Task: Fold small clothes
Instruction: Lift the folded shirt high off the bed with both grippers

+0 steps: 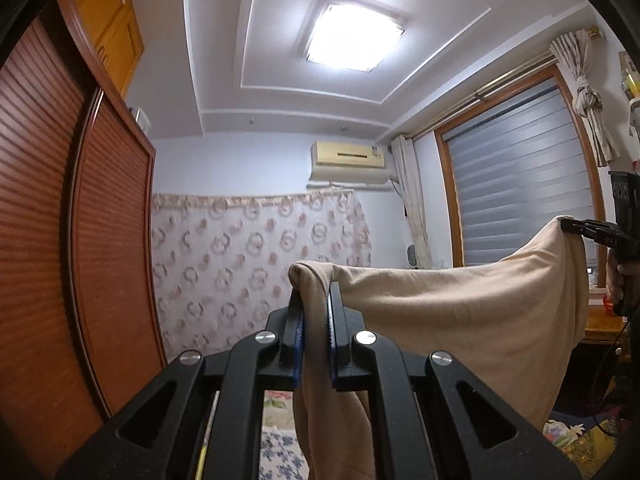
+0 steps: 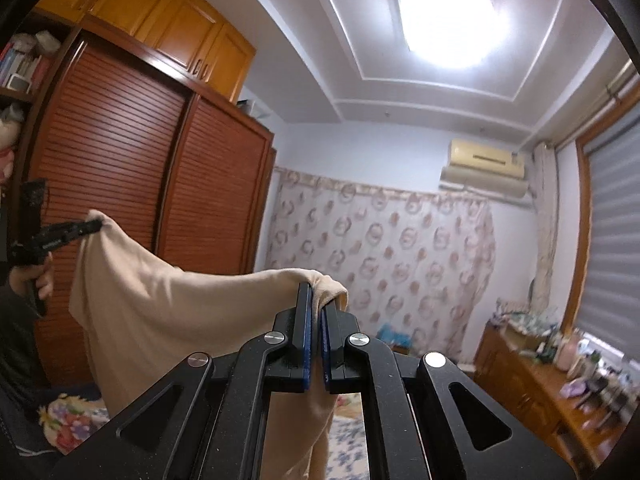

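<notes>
- Beige soft cotton garment point(image 1: 460, 312), seen from the left wrist, hangs in the air stretched between the two tongs, well above the floral-print bed point(image 1: 280, 448) glimpsed below.
- Left tongs point(image 1: 316, 300) are clamped on one bunched corner of the garment; cloth fills the narrow gap between the blue pads and a fold droops down past them.
- Right tongs point(image 1: 570, 226) pinch the opposite corner at the far right of this view, held by a hand point(image 1: 616, 280) on the grip.
- Behind the garment stand a reddish-brown louvred wooden wardrobe point(image 1: 80, 220), a white curtain with pink ring pattern point(image 1: 260, 256), a cream wall air conditioner point(image 1: 348, 160) and a grey-blue window blind point(image 1: 520, 184).

- In the right wrist view the same garment point(image 2: 168, 312) spans from the near tongs to the far left, sagging in the middle and hanging down below both held corners.
- Right tongs point(image 2: 318, 300) are shut tight on a corner of the cloth, which bulges over the tips and falls to the right side.
- Left tongs point(image 2: 94, 224) grip the other corner at the left edge, with a hand point(image 2: 34, 280) below them.
- A wooden dresser crowded with small bottles point(image 2: 560, 368) stands at the lower right, under the blind.
</notes>
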{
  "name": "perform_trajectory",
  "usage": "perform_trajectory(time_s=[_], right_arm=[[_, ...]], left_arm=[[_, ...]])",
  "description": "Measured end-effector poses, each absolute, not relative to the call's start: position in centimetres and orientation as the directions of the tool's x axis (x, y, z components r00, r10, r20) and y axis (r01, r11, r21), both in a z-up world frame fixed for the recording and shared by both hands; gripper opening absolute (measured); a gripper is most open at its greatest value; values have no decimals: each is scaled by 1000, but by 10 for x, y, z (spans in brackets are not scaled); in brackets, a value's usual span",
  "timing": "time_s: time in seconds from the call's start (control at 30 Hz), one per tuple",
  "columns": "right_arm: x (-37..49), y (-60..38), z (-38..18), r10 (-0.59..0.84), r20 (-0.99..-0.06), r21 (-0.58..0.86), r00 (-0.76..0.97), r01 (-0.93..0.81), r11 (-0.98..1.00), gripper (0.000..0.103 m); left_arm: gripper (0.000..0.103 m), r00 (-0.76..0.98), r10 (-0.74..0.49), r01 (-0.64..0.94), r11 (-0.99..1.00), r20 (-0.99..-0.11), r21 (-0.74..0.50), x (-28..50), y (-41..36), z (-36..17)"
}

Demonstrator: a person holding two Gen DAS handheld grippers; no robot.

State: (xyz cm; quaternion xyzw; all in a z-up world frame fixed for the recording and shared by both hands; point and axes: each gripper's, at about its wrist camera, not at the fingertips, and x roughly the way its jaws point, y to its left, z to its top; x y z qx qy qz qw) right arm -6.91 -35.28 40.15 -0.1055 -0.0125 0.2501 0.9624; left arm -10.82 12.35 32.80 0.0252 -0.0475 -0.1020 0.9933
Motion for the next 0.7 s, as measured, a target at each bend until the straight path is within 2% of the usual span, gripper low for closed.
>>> perform_trajectory(time_s=[0.2,0.37,0.53,0.7], right_arm=[[-57,-351,406,444,-56,-243,894,-444,863,1],[-2,-342,379,403,-145,-248,904,-428,869,1],[79,-327,317,371,-257,-265,892,-434,861,1],[184,-314,223,364,-379,-221,851,-466,857,1]], left_arm=[[6,978,-189,184,981,84,65,-98,124,333],[6,989,-151,151,986,0,70,-47,121,311],[6,985,-112,123,989,-131,80,49,127,250],[6,967,-79,102,991,-243,83,140,132,173]])
